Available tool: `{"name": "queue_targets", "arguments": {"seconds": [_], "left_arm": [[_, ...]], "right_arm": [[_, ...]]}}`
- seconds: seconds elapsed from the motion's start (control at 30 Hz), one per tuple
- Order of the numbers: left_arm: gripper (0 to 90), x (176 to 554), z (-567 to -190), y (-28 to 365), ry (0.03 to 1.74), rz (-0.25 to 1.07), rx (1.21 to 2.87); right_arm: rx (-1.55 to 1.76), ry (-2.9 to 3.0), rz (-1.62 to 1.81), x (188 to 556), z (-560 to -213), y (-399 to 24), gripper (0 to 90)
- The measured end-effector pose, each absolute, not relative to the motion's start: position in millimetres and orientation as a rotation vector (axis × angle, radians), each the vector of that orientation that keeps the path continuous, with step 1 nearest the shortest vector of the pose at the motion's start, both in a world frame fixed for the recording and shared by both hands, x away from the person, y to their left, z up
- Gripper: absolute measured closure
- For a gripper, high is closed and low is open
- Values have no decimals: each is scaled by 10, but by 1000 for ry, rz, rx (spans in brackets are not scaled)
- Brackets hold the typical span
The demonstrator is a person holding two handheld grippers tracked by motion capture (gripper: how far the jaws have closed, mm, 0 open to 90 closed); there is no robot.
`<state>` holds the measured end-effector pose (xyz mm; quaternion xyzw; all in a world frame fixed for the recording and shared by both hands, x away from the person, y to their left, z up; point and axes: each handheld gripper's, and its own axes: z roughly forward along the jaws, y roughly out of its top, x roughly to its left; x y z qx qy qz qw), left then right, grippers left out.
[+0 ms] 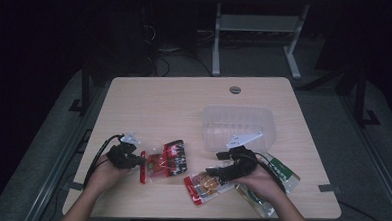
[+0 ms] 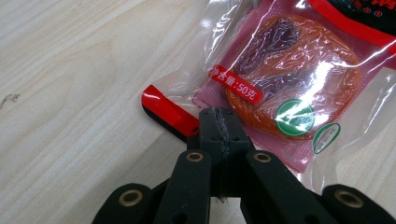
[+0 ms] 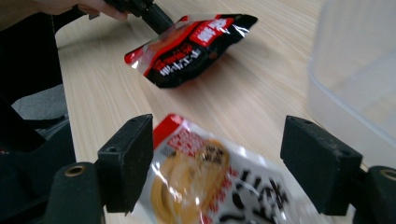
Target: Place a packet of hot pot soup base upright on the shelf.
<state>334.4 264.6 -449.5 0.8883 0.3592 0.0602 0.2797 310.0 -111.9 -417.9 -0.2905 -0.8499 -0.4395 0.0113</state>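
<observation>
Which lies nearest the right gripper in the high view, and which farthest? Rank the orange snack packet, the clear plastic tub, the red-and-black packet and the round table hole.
1. Orange snack packet: just left of the right gripper, under its jaws.
2. Clear plastic tub: just beyond it.
3. Red-and-black packet: to its left, pinched by the left gripper.
4. Round table hole: near the far edge.

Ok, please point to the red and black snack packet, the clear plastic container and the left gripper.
red and black snack packet (image 1: 167, 159), high view, on its middle.
clear plastic container (image 1: 268, 118), high view, on its far right rim.
left gripper (image 2: 219, 122), left gripper view, at the closed jaw tips pinching the packet's edge.
</observation>
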Motion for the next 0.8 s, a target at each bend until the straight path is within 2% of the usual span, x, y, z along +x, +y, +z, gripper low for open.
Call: {"name": "queue_targets", "arguments": {"seconds": [0.5, 0.8], "left_arm": [[898, 3355, -4502, 2668, 969, 142, 2365], [899, 3356, -4508, 2676, 975, 135, 2351]], "right_arm": [[-848, -2610, -1372, 3345, -4281, -630, 493], [-880, -2563, -1357, 3491, -4355, -440, 502]]}}
